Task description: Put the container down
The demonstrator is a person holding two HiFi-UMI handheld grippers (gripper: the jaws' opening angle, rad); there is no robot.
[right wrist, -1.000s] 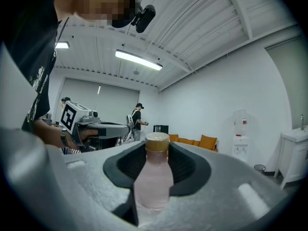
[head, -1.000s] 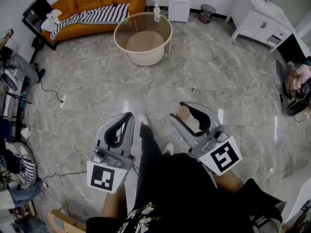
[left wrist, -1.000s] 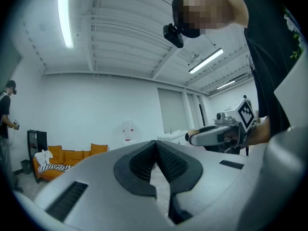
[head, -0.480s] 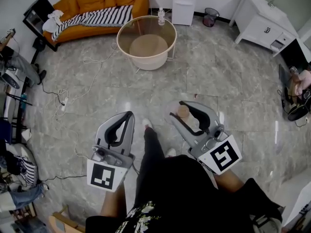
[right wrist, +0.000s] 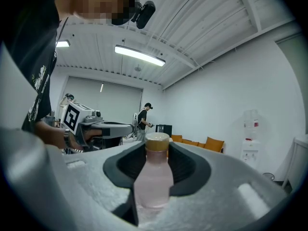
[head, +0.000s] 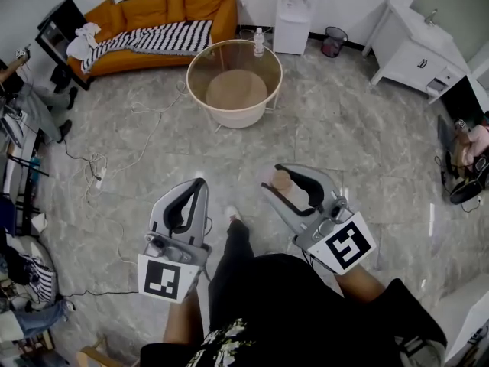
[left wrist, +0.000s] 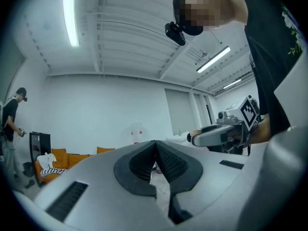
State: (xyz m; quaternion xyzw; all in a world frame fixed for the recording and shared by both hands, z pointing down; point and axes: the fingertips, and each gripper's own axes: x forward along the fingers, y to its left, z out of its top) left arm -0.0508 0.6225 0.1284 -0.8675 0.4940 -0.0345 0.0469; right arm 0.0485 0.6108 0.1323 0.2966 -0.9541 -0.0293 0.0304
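A pale pink container with a tan cap stands upright between the black pads of my right gripper, which is shut on it. In the head view the same container shows in the right gripper, held level above the marbled floor. My left gripper is held level beside it at the left, its pads pressed together with nothing between them. A round glass-topped side table stands ahead, with a small bottle on its far rim.
An orange sofa with a striped blanket lines the far wall, a white water dispenser and a bin beside it. A white cabinet is at the right. Cables lie on the floor at left. Another person stands far off.
Both grippers have travelled forward across the floor together, and the round table and sofa now sit closer. The container stays gripped in the right gripper; the left stays shut.
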